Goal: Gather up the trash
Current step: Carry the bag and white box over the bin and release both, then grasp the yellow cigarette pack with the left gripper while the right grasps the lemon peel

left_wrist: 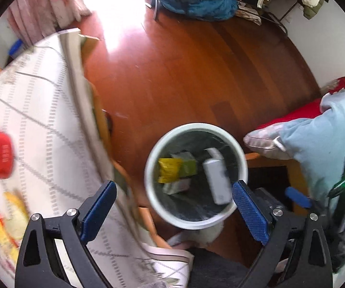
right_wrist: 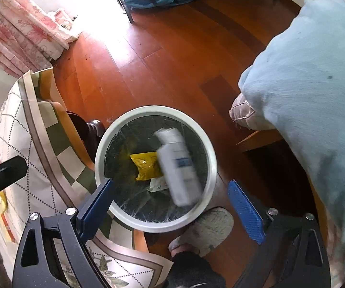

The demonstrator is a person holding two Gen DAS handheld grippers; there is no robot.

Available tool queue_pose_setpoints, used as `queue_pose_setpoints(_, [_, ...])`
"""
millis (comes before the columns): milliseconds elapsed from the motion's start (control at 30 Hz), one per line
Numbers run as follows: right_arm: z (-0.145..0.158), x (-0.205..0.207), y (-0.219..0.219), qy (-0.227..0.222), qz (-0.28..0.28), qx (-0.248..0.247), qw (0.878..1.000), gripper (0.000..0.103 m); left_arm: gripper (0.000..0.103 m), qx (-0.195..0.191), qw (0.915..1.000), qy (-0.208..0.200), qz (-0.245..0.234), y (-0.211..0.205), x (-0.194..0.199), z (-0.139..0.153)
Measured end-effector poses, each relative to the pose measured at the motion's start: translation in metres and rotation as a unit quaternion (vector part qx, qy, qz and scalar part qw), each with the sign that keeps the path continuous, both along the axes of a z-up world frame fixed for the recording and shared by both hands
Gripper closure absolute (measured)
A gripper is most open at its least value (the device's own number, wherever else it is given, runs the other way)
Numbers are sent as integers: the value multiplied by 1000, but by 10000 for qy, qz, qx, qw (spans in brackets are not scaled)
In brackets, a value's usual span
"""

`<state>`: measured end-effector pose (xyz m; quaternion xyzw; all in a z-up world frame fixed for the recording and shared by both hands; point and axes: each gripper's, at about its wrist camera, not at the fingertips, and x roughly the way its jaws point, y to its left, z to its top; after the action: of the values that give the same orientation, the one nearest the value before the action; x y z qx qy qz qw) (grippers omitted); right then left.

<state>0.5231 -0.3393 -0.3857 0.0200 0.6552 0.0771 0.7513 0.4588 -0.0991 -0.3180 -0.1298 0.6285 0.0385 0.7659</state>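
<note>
Both your grippers, left (left_wrist: 172, 206) and right (right_wrist: 170, 204), hang with jaws spread wide and empty above the bin (right_wrist: 100, 144) on the floor; a white bottle (right_wrist: 177, 165) and yellow wrapper (right_wrist: 146, 165) show inside it.

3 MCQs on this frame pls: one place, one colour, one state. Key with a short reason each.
1. Where is the white bottle?
A. on the table
B. in the trash bin
C. on the floor

2. What colour is the wrapper beside it?
A. yellow
B. purple
C. black

3. How is the right gripper?
A. shut on the bottle
B. shut, empty
C. open, empty

Key: B, the bottle shows inside the bin's rim; A, the crumpled wrapper is yellow; C, the blue pads stand wide apart with nothing between them.
</note>
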Motion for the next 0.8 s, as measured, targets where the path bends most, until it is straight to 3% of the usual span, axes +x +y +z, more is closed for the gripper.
queue_pose_setpoints(167, [25,-16,3,-112,37,-130,9998,3,5,452,9989,-143,66,0,-26,18])
queue_pose_setpoints(800, [166,-112,-3,-1108,100,-341,9932,2,5,1016,9885,-1069,343,-2,-122,123])
